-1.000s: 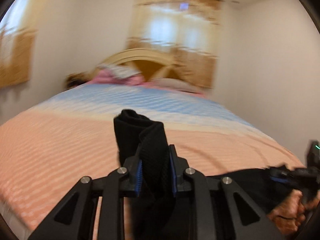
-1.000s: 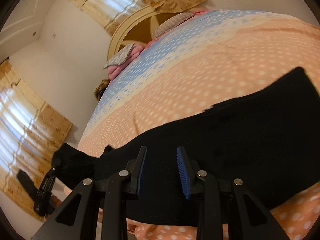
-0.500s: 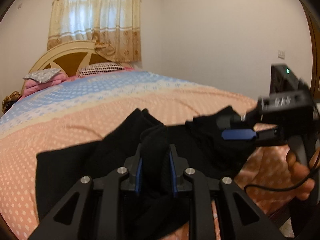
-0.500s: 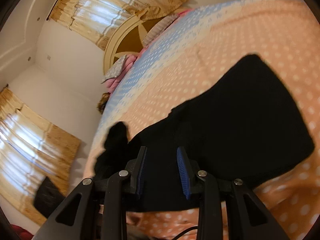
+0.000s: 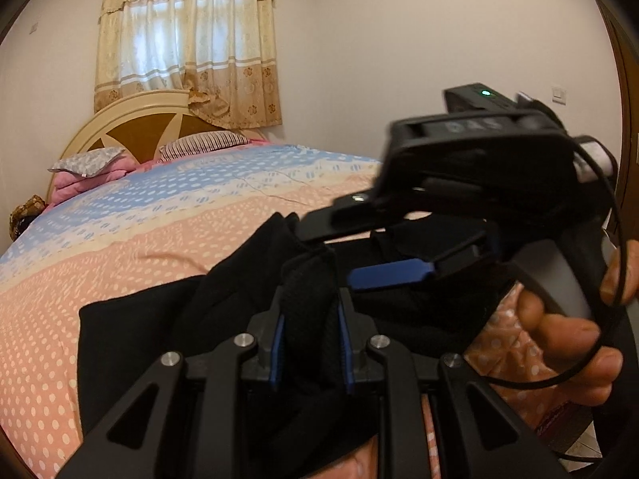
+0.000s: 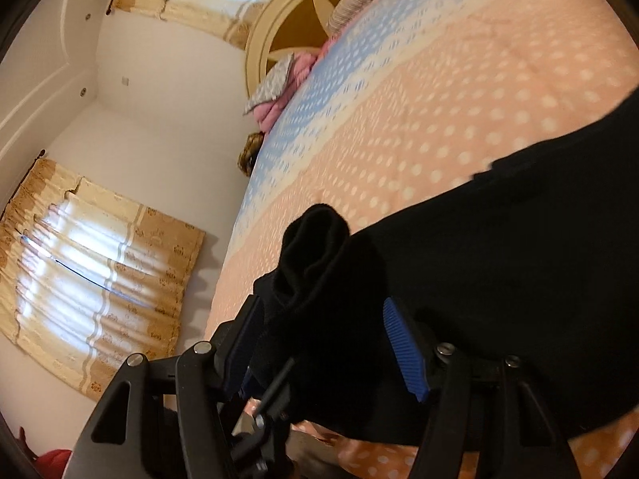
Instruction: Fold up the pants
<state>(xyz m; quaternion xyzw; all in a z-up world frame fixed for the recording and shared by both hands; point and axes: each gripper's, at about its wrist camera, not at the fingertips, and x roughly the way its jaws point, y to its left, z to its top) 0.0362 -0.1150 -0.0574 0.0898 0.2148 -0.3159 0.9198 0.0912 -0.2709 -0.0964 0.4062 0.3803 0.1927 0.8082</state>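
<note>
Swung across since a moment ago, my left tongs [image 5: 310, 349] stay clenched on the pants [image 5: 131, 343] hem; my right tongs [image 6: 325, 345], jaws opening, straddle that bunch, seemingly untouched. Pants stretch rightward across the bed [image 5: 120, 239].

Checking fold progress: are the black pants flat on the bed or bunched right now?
Bunched at one end. The left gripper clamps a raised wad of the black pants; the rest lies spread on the polka-dot bedspread.
</note>
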